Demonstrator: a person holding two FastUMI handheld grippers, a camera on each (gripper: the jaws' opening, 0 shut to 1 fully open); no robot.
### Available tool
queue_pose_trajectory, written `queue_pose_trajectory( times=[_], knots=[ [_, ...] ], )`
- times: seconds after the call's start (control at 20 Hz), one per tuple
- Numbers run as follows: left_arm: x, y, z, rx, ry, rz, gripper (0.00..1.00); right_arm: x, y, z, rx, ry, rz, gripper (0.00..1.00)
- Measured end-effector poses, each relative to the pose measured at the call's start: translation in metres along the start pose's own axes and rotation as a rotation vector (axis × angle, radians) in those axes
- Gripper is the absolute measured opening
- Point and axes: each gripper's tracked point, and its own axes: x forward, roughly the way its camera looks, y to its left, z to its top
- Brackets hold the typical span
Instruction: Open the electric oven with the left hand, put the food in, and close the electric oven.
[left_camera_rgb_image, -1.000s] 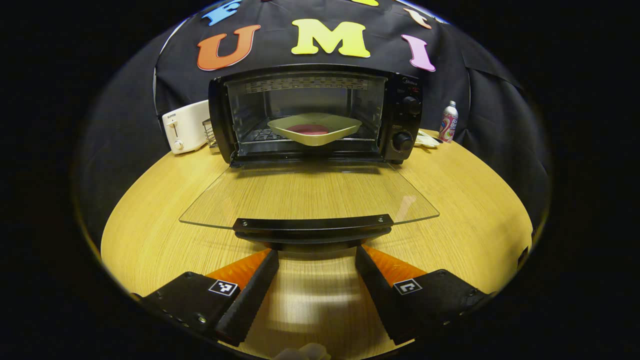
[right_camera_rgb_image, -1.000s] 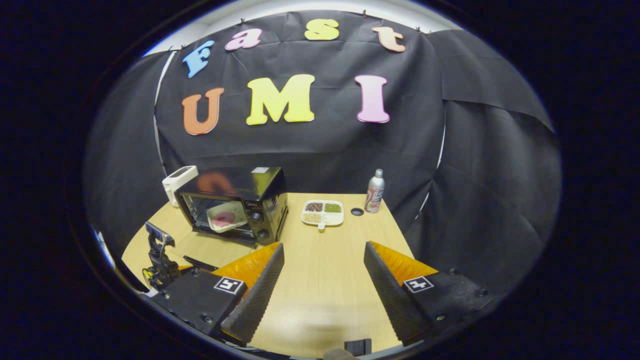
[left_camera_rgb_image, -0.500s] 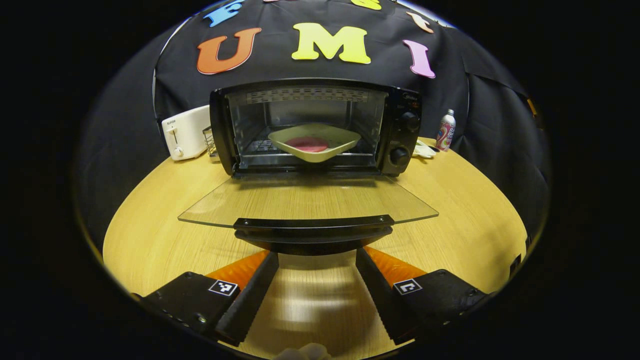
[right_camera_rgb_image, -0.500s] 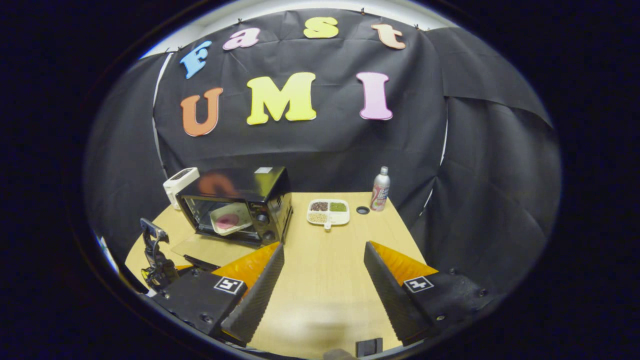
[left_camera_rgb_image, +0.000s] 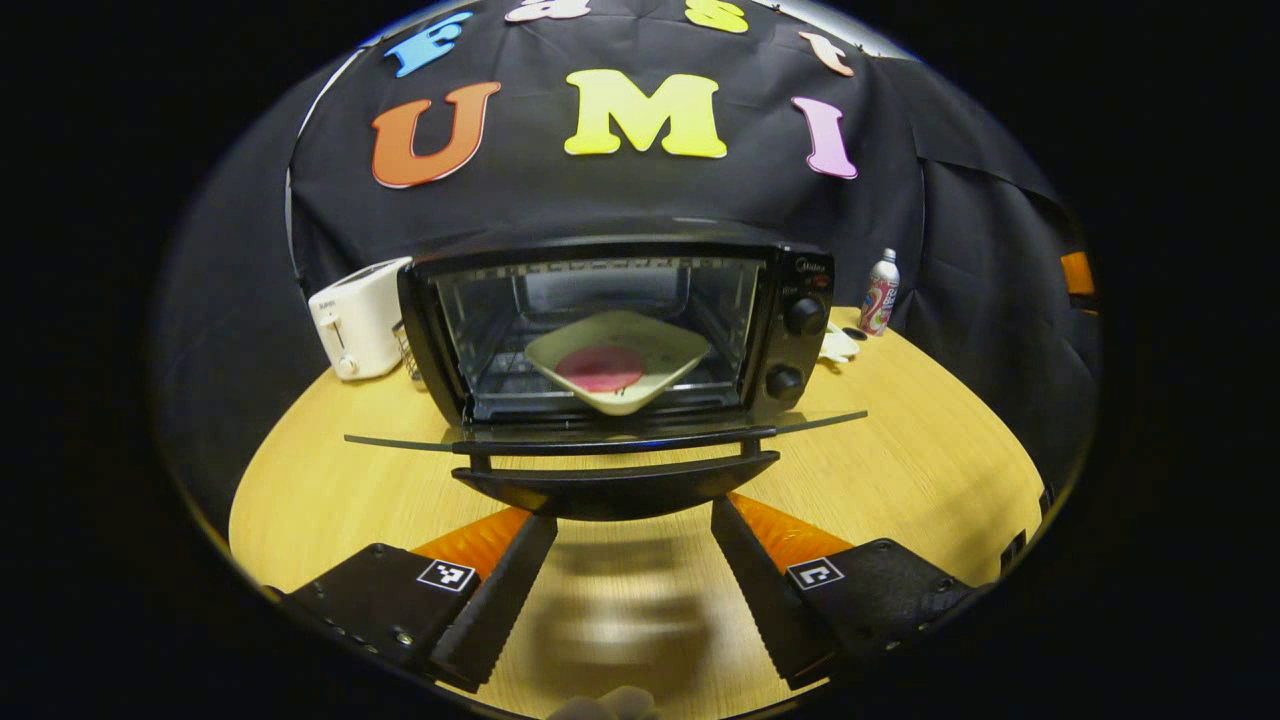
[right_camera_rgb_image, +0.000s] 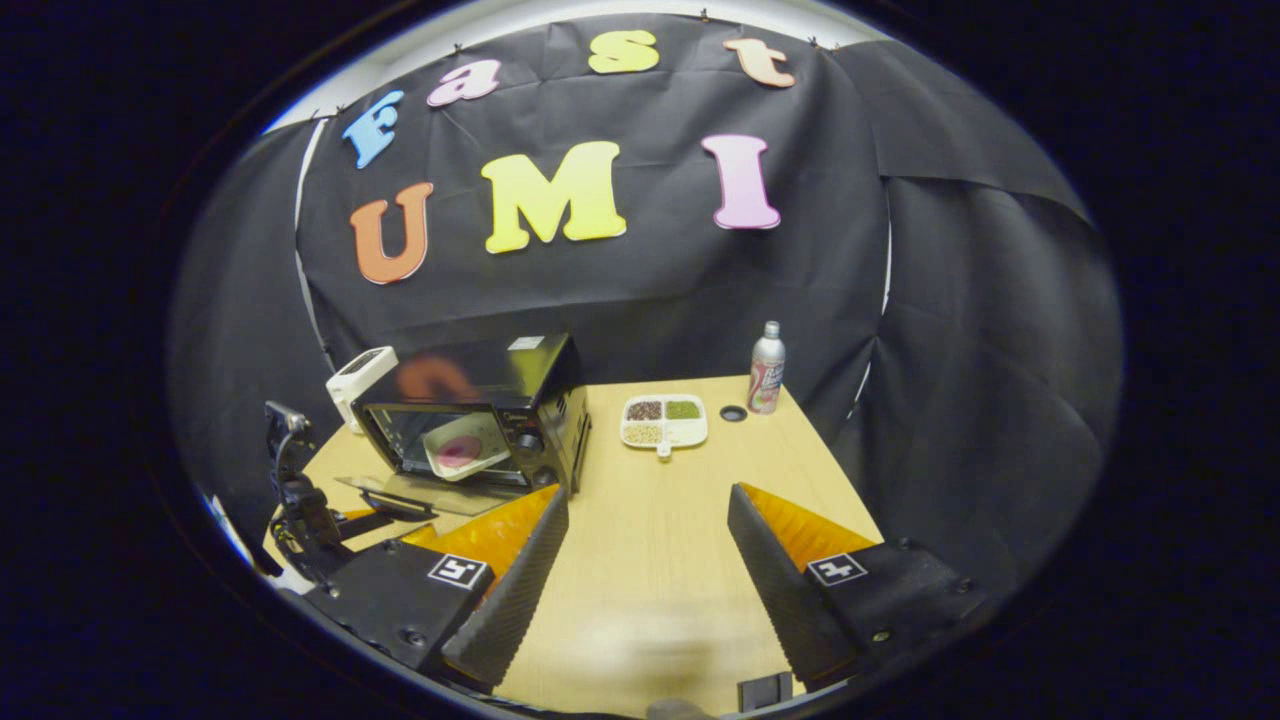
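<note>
**Q:** On the bench (left_camera_rgb_image: 900, 480), how many of each item are shown?

**A:** One electric oven (left_camera_rgb_image: 620, 330), one white toaster (left_camera_rgb_image: 355, 315) just beside its left side, one drink can (left_camera_rgb_image: 879, 292) at the far right corner, and one divided tray (right_camera_rgb_image: 664, 421) between oven and can. Two hand-held grippers are present: the left hand-held gripper (left_camera_rgb_image: 632, 560) and the right hand-held gripper (right_camera_rgb_image: 650, 545).

**Q:** Which containers hold something?

**A:** Inside the oven cavity a pale square plate (left_camera_rgb_image: 655, 345) rests on the rack, one corner toward the opening, carrying a round reddish piece of food (left_camera_rgb_image: 600, 368). The divided tray, seen in the right gripper view, holds dark, green and pale fillings in separate compartments; a fourth compartment cannot be made out. A small dark ring (right_camera_rgb_image: 733, 412) lies between tray and can.

**Q:** How do the edges stand, and what room is free?

**A:** The glass door (left_camera_rgb_image: 600, 440) is partly raised, seen nearly edge-on in the left gripper view, with its black handle (left_camera_rgb_image: 615, 485) at the front edge. The left hand-held gripper's fingers are spread, just below the handle; whether they touch it cannot be told. The right hand-held gripper is also spread, holding nothing, above bare bench well to the right of the oven. Bare wood lies in front of the tray and can.
</note>
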Motion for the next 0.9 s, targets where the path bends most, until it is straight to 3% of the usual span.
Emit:
queue_pose_trajectory(
  times=[0.05,0.25,0.35,0.55,0.8,0.9],
  knots=[
    [0.001,0.001,0.008,0.000,-0.009,0.000,0.97,0.001,0.000,0.001,0.003,0.000,-0.004,1.00],
    [0.007,0.003,0.037,-0.010,-0.040,-0.009,0.97,0.003,0.001,0.005,0.005,-0.013,-0.010,0.96],
    [0.014,0.006,0.053,0.005,-0.063,-0.007,1.00,0.003,-0.001,0.007,0.006,-0.016,-0.015,1.00],
    [0.027,0.009,0.082,0.002,-0.106,-0.006,0.97,0.000,-0.005,0.010,0.008,-0.028,-0.028,0.96],
    [0.027,0.004,0.068,-0.005,-0.084,-0.009,0.97,-0.007,-0.006,0.009,0.007,-0.034,-0.033,1.00],
    [0.026,0.003,0.065,0.002,-0.083,-0.008,0.97,-0.009,-0.007,0.009,0.006,-0.035,-0.034,0.96]
  ],
)
